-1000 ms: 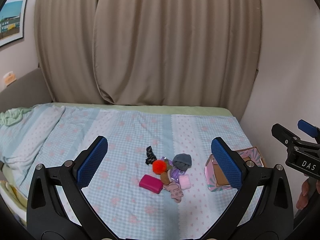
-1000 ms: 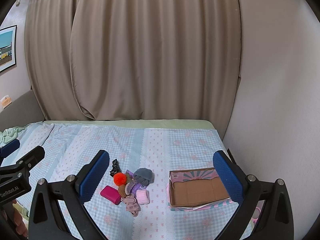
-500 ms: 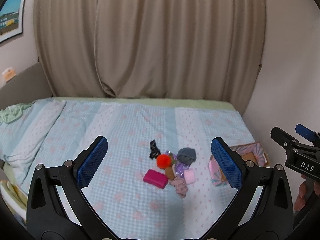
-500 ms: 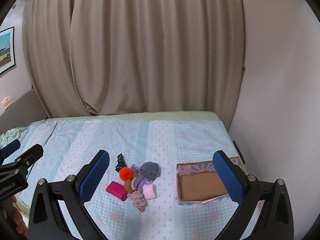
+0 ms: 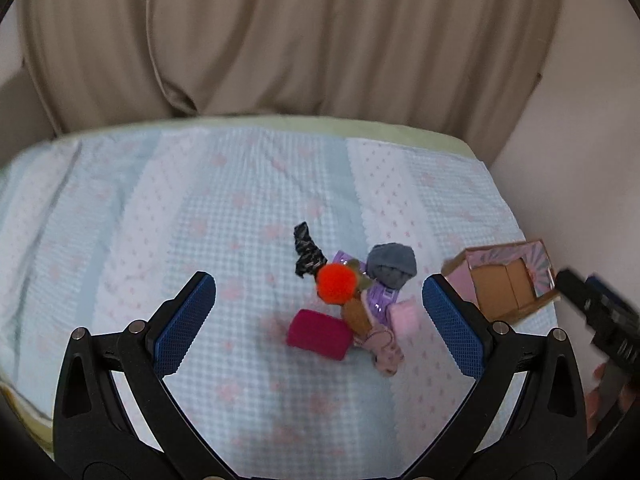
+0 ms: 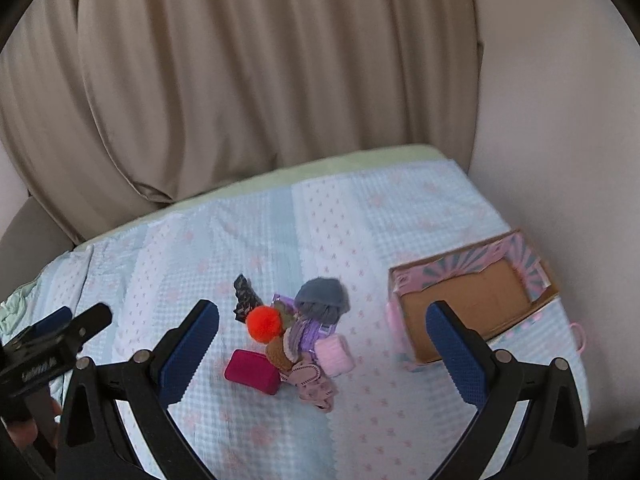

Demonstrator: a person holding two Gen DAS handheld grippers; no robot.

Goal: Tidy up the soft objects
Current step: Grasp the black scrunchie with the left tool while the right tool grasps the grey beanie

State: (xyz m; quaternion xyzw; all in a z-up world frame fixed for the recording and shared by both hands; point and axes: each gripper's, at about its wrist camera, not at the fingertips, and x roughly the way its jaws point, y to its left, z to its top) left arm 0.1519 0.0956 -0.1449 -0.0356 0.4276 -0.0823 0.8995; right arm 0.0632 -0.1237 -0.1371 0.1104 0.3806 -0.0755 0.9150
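Note:
A small heap of soft things lies mid-bed: an orange pom-pom (image 5: 336, 283) (image 6: 263, 322), a magenta pouch (image 5: 319, 334) (image 6: 252, 372), a grey knit hat (image 5: 392, 265) (image 6: 322, 296), a black scrunchie (image 5: 306, 250) (image 6: 245, 298), a pale pink roll (image 5: 405, 316) (image 6: 334, 354), a purple piece (image 5: 380, 300) (image 6: 308, 330) and a dusty-pink fabric piece (image 5: 386, 350) (image 6: 314, 386). To their right sits an open pink cardboard box (image 5: 506, 280) (image 6: 472, 300) with nothing in it. My left gripper (image 5: 316, 320) and right gripper (image 6: 322, 350) hover above the heap, both open and holding nothing.
The bed wears a pale blue and white patterned cover (image 5: 200, 208) (image 6: 400, 216). Beige curtains (image 5: 280, 40) hang behind it, and a wall (image 6: 560, 120) borders the right side near the box. Each gripper's body shows at the edge of the other's view.
Both grippers have come closer to the bed and tilted down. The heap and the box now look larger and nearer. Nothing has been picked up.

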